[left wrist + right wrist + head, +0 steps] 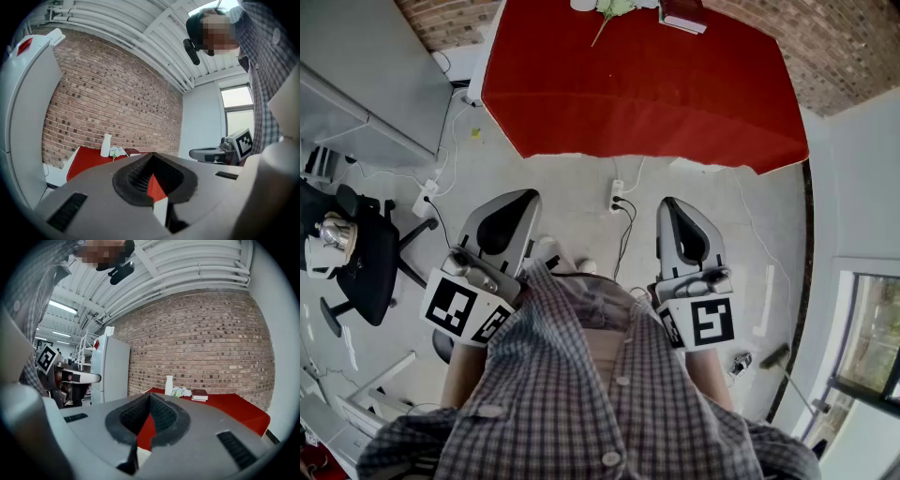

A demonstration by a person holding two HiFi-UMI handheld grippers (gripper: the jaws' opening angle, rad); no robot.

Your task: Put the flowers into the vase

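A red-clothed table (647, 84) stands some way ahead of me. At its far edge lie the pale flowers (613, 8) with a green stem, beside the white vase (582, 4), whose base only just shows. In the left gripper view the vase (106, 145) stands upright with the flowers (116, 152) next to it. The right gripper view shows the same vase (169, 385) and flowers (182, 392). My left gripper (521, 198) and right gripper (667, 203) are held close to my body over the floor, far short of the table. Both are shut with nothing in them.
A dark red book (682, 14) lies on the table right of the flowers. A black office chair (358, 253) and a grey desk (366, 94) are on the left. Power strips and cables (617, 197) lie on the floor before the table. A white cabinet (110, 369) stands left of the table.
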